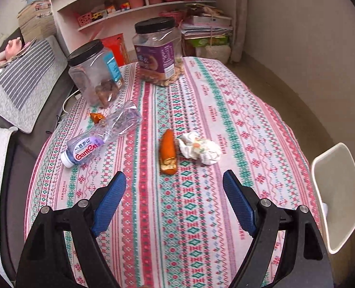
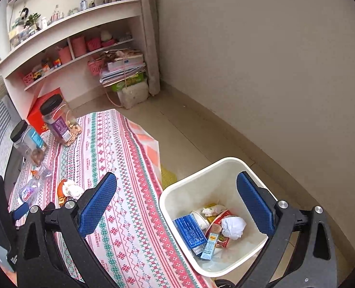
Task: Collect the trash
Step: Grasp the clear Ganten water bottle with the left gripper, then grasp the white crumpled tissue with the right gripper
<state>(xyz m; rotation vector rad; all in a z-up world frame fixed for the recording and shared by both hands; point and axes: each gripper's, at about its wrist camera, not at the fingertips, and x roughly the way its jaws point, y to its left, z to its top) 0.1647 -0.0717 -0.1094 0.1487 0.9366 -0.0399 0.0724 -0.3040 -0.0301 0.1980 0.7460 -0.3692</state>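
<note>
Patterned pink, red and green cloth covers the counter [image 1: 201, 110], and the trash left on it lies around the half-eaten orange carrot piece [image 1: 168, 152]. A crumpled white tissue [image 1: 199, 148] sits just beside the carrot piece on its right, touching or nearly so. A crushed clear plastic bottle [image 1: 100, 135] lies on its side to the carrot's left, well apart from it, with a small orange wrapper [image 1: 97, 117] just beyond the bottle. Two black-lidded plastic jars, one with a blue label [image 1: 94, 74] and one with a purple label [image 1: 157, 52], stand farther back. The left gripper [image 1: 175, 187] hangs over the counter, near the carrot piece, its jaws spread with nothing between them. The right gripper [image 2: 177, 199] has its jaws spread at their widest and empty, above the white trash bin [image 2: 184, 184], which stands on the floor against the counter's edge and holds a blue box [image 2: 189, 232], a white wad [image 2: 234, 226] and packets.
</note>
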